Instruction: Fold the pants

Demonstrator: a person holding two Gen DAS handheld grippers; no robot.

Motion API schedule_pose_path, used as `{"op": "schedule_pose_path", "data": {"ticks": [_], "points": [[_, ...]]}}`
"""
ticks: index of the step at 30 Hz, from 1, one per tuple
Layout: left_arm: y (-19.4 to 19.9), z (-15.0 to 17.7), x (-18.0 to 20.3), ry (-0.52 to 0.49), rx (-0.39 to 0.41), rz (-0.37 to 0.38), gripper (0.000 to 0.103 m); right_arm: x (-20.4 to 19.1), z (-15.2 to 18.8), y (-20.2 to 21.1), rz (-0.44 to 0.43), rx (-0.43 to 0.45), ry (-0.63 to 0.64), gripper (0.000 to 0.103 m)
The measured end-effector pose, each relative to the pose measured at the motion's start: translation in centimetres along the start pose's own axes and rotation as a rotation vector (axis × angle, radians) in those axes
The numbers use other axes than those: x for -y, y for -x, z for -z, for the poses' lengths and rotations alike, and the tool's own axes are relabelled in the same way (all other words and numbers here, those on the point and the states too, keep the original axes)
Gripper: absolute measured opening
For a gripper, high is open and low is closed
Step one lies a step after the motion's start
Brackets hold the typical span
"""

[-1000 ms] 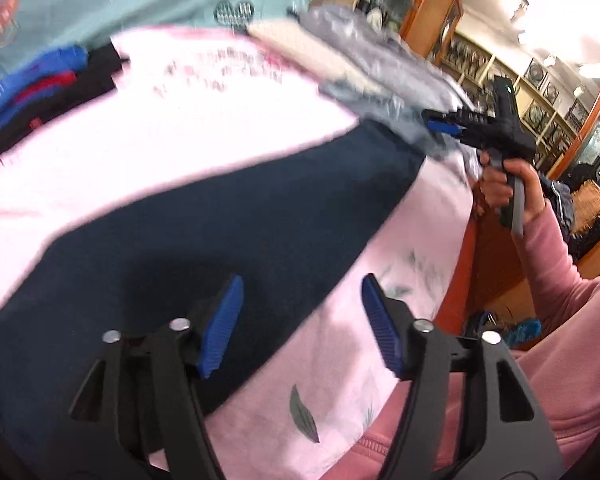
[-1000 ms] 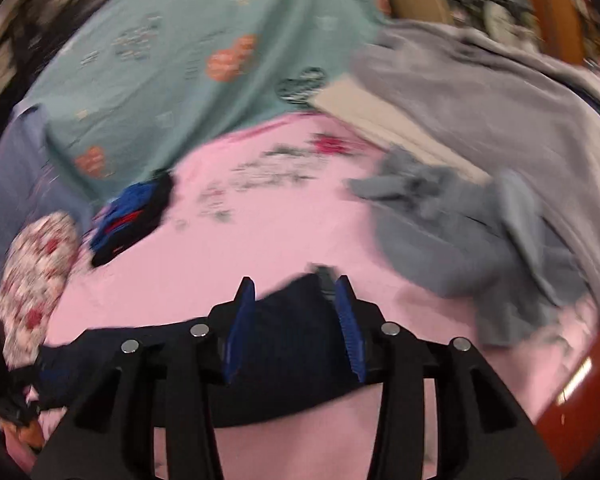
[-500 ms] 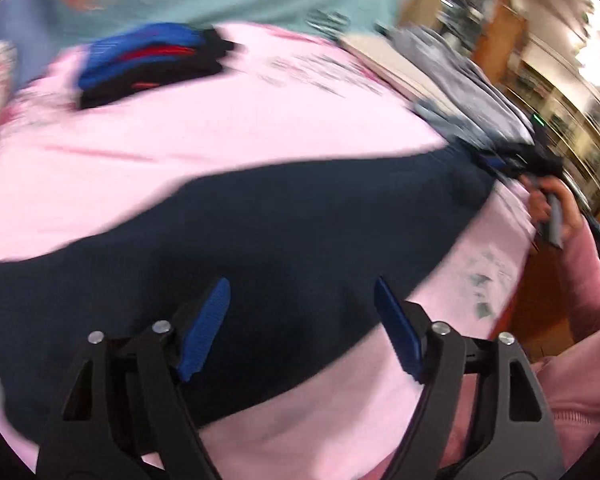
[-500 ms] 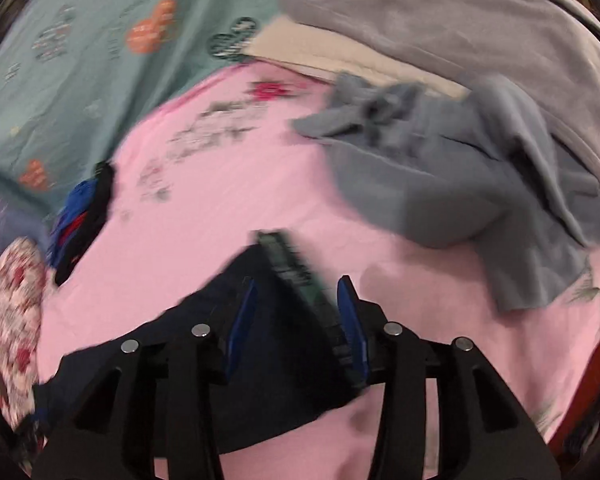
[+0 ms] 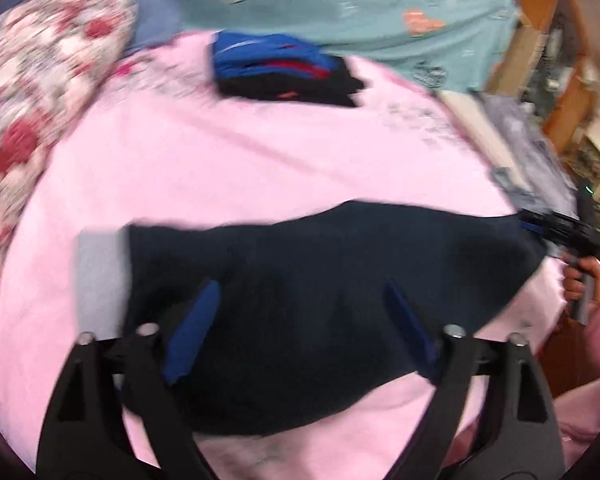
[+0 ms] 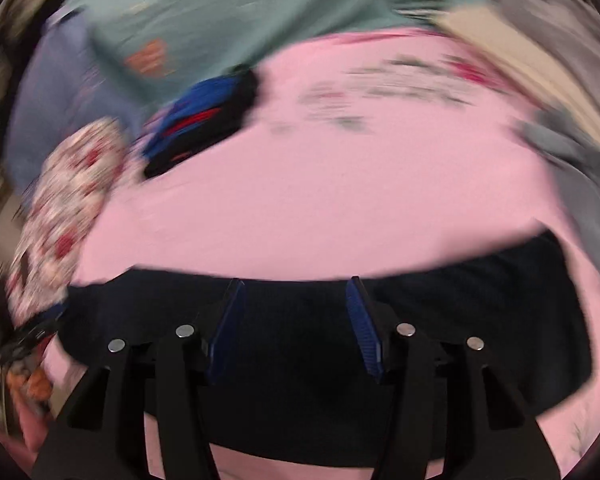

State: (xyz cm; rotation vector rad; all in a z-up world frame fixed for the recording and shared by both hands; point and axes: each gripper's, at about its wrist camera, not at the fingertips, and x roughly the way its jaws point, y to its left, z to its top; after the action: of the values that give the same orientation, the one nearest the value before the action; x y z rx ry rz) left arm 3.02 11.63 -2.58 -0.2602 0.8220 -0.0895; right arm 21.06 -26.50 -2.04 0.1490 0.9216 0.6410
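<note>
Dark navy pants (image 5: 340,280) lie stretched left to right across a pink sheet (image 5: 260,160), with a pale grey band (image 5: 100,276) at their left end. My left gripper (image 5: 300,304) hovers open over the pants' left half, nothing between its blue pads. In the same view a hand holds my right gripper (image 5: 540,226) at the pants' right end. The right wrist view is blurred. It shows the pants (image 6: 480,320) lying flat under my right gripper (image 6: 296,300), whose fingers stand apart with no cloth pinched.
A folded blue, red and black stack (image 5: 280,72) sits at the back of the sheet. A floral cushion (image 5: 32,92) lies at the left and a teal blanket (image 5: 360,4) behind. Grey clothes (image 6: 572,160) are heaped at the right, and wooden furniture (image 5: 560,92) stands beyond.
The left view swung leftward, bringing the pants' left end and its grey band into sight. The right gripper now sits over the flat pants, and the band seen between its fingers is gone.
</note>
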Motion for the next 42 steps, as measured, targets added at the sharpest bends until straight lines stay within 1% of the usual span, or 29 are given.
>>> {"op": "schedule_pose_path", "data": {"ticks": [1, 2, 4, 6, 7, 9, 12, 14, 16, 18, 25, 27, 30, 32, 33, 35, 36, 38, 42], "points": [[-0.7, -0.6, 0.6, -0.019, -0.007, 0.016, 0.093, -2.0, -0.5, -1.1, -0.072, -0.027, 0.055, 0.057], [-1.8, -0.9, 1.5, -0.043, -0.019, 0.036, 0.093, -4.6, -1.0, -2.6, -0.148, -0.061, 0.12, 0.058], [-4.6, -0.8, 2.7, -0.065, -0.085, 0.042, 0.093, -8.4, -1.5, -4.9, -0.216, -0.114, 0.225, 0.058], [-7.0, -0.3, 3.1, -0.061, -0.161, 0.024, 0.093, -11.1, -2.5, -7.6, -0.249, -0.156, 0.309, 0.058], [-7.6, 0.1, 3.1, -0.064, -0.169, 0.009, 0.093, -12.3, -3.1, -9.0, -0.265, -0.178, 0.345, 0.058], [-7.7, 0.7, 3.5, -0.1, -0.144, -0.004, 0.093, -13.6, -3.8, -11.2, -0.287, -0.223, 0.388, 0.058], [-7.4, 1.7, 3.2, -0.095, -0.105, 0.006, 0.094, -14.3, -5.2, -15.6, -0.281, -0.315, 0.419, 0.058], [-7.6, 1.8, 3.6, -0.113, -0.1, -0.009, 0.094, -14.5, -5.5, -17.7, -0.28, -0.386, 0.43, 0.058], [-7.5, 1.8, 3.6, -0.118, -0.102, -0.012, 0.094, -14.4, -5.2, -18.8, -0.298, -0.446, 0.428, 0.058], [-7.4, 1.6, 3.4, -0.119, -0.103, -0.005, 0.094, -14.6, -5.0, -19.1, -0.338, -0.498, 0.424, 0.058], [-7.4, 1.3, 3.1, -0.107, -0.104, 0.027, 0.096, -16.9, -3.9, -16.5, -0.493, -0.587, 0.535, 0.058], [-7.4, 1.2, 2.9, -0.097, -0.104, 0.043, 0.097, -17.0, -3.5, -16.5, -0.516, -0.625, 0.542, 0.058], [-7.5, 1.1, 2.6, -0.081, -0.102, 0.063, 0.097, -16.9, -3.2, -17.4, -0.485, -0.655, 0.54, 0.058], [-7.4, 1.0, 2.5, -0.074, -0.101, 0.071, 0.097, -16.6, -3.4, -18.0, -0.485, -0.663, 0.521, 0.058], [-7.4, 1.0, 2.4, -0.071, -0.101, 0.074, 0.097, -16.4, -3.6, -18.3, -0.481, -0.654, 0.511, 0.058], [-7.5, 0.9, 2.3, -0.068, -0.101, 0.078, 0.097, -15.9, -4.5, -18.6, -0.457, -0.61, 0.482, 0.058], [-7.5, 0.9, 2.3, -0.068, -0.101, 0.079, 0.097, -15.6, -4.8, -18.9, -0.461, -0.601, 0.467, 0.058], [-7.5, 0.9, 2.3, -0.068, -0.101, 0.081, 0.097, -15.3, -5.1, -19.5, -0.485, -0.618, 0.442, 0.058], [-7.5, 0.9, 2.3, -0.065, -0.101, 0.087, 0.097, -15.8, -4.7, -20.1, -0.465, -0.636, 0.477, 0.058]]}}
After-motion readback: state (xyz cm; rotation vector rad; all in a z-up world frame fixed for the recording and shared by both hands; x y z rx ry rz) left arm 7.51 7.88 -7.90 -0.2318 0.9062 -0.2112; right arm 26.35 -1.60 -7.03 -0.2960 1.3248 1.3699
